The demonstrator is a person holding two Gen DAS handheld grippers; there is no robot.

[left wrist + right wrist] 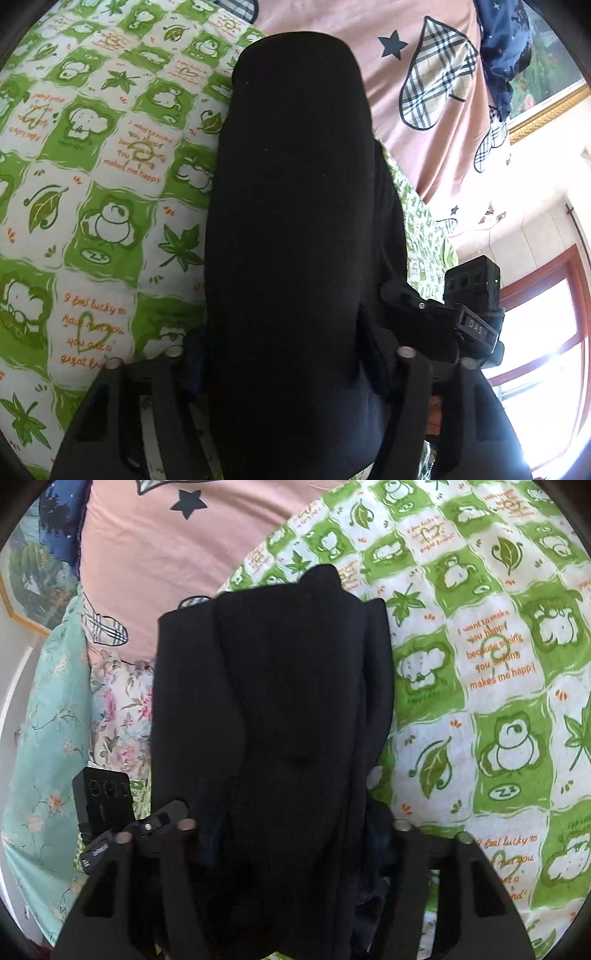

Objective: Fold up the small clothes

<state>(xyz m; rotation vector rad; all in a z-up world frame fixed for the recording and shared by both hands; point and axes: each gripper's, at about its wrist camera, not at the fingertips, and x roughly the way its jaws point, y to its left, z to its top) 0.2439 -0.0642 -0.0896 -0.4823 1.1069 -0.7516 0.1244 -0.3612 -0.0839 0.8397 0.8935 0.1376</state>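
The black garment (291, 240), lying on the green frog-print sheet (92, 177), is seen filling the gap of both the left gripper (291, 369) and the right gripper (291, 834), its long axis running toward twelve o'clock; whether either is clamped on it cannot be told.

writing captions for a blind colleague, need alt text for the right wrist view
A folded black garment fills the middle of the right wrist view, running from between the jaws of the right gripper out over a green and white frog-print bedsheet. A pink star-print cover lies upper left, floral fabric at far left.
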